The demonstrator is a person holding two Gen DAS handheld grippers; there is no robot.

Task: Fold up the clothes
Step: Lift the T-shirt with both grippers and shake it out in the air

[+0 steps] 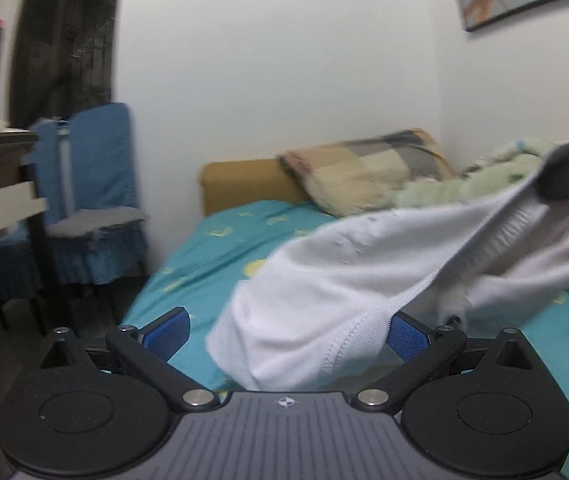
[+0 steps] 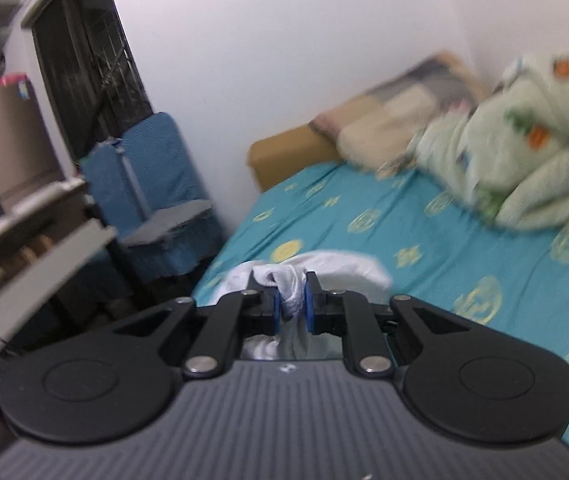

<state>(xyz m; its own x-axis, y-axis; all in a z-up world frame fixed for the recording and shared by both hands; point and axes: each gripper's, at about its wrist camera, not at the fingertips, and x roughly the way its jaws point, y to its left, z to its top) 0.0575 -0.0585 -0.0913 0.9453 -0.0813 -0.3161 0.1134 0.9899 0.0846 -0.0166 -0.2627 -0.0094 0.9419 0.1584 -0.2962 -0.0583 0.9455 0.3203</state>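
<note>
The right gripper (image 2: 292,306) pinches a bunch of the white top (image 1: 324,280) tight and holds it up over the bed (image 2: 424,240). The left gripper (image 1: 286,334) is wide apart, with the top's hem hanging between its 2 fingers (image 1: 168,330).

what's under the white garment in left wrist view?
Under the white garment, lifted by the right gripper, the teal bedsheet shows around it. What lies directly beneath its hanging bulk is covered. The left gripper is open.
</note>
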